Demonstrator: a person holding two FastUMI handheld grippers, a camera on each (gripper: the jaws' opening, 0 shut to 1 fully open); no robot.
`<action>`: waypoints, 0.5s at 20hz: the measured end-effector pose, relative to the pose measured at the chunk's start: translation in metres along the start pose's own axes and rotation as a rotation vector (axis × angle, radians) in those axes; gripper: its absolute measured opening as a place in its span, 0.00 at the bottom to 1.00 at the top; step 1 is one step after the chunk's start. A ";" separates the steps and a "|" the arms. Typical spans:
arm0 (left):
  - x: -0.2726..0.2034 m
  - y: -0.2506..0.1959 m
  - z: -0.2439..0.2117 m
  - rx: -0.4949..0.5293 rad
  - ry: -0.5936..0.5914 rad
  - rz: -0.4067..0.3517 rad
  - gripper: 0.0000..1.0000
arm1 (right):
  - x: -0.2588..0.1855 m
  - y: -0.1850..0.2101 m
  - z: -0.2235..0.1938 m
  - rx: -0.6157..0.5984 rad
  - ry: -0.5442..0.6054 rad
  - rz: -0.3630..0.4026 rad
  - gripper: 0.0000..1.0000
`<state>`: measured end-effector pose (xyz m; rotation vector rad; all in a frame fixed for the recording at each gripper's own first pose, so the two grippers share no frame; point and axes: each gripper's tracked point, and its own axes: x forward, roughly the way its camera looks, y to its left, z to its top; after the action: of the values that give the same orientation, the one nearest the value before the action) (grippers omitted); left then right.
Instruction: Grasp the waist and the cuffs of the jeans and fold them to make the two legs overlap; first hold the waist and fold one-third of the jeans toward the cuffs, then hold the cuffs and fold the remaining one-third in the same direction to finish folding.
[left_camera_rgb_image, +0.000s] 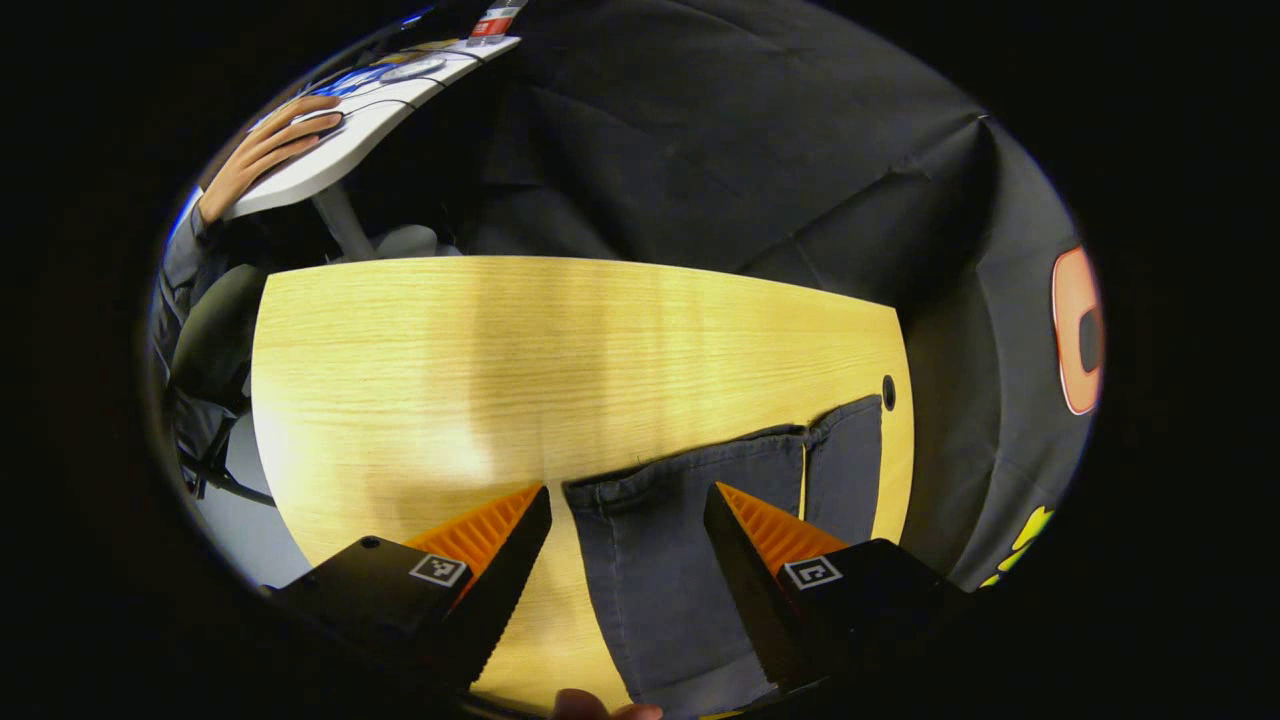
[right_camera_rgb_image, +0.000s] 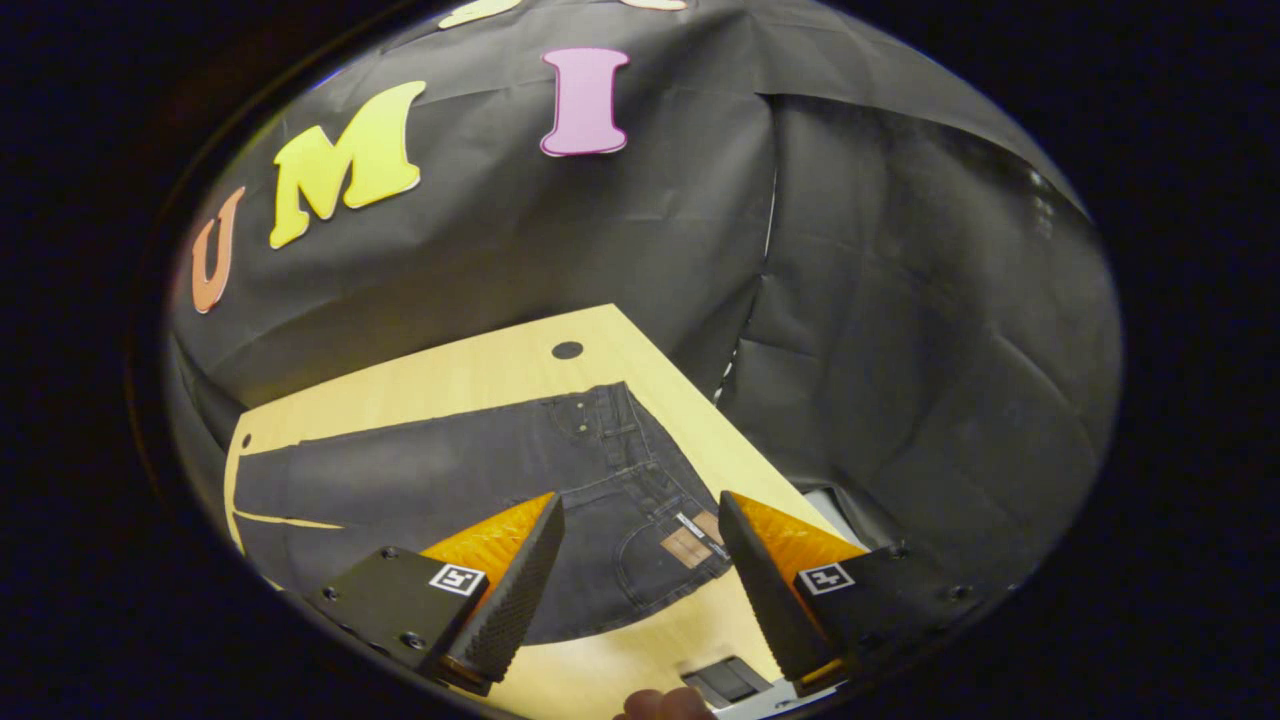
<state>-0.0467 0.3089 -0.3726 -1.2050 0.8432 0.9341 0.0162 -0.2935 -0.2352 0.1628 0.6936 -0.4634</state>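
Dark grey jeans (right_camera_rgb_image: 440, 480) lie flat on a light wooden table (right_camera_rgb_image: 480, 375). In the right gripper view the waist (right_camera_rgb_image: 665, 500), with a tan patch, points toward me, and the legs run off to the left. My right gripper (right_camera_rgb_image: 640, 515) hovers open above the waist, touching nothing. In the left gripper view the two cuffs (left_camera_rgb_image: 700, 465) lie side by side near the table's right part. The left gripper (left_camera_rgb_image: 628, 505) is open over the nearer leg (left_camera_rgb_image: 650, 580), its fingers apart on either side of it.
Bare tabletop (left_camera_rgb_image: 450, 370) stretches left of the cuffs. A cable hole (left_camera_rgb_image: 889, 392) sits near the table's far edge. Beyond the table a person's hand (left_camera_rgb_image: 270, 150) rests on a white desk (left_camera_rgb_image: 340, 140), with a chair (left_camera_rgb_image: 215, 335) below. A dark flat object (right_camera_rgb_image: 728, 682) lies at the table's near edge.
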 end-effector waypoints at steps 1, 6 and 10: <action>0.001 -0.001 -0.002 0.002 0.008 0.018 0.99 | 0.001 0.000 0.000 0.000 0.000 -0.002 0.98; 0.010 -0.011 0.000 0.007 0.053 0.060 0.98 | 0.011 -0.002 0.000 0.005 0.017 -0.014 0.97; 0.013 -0.001 -0.003 0.088 0.085 0.166 0.92 | 0.021 -0.016 -0.010 0.047 0.053 -0.043 0.98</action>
<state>-0.0410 0.3076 -0.3852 -1.1178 1.0547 0.9739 0.0171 -0.3121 -0.2566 0.2052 0.7400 -0.5182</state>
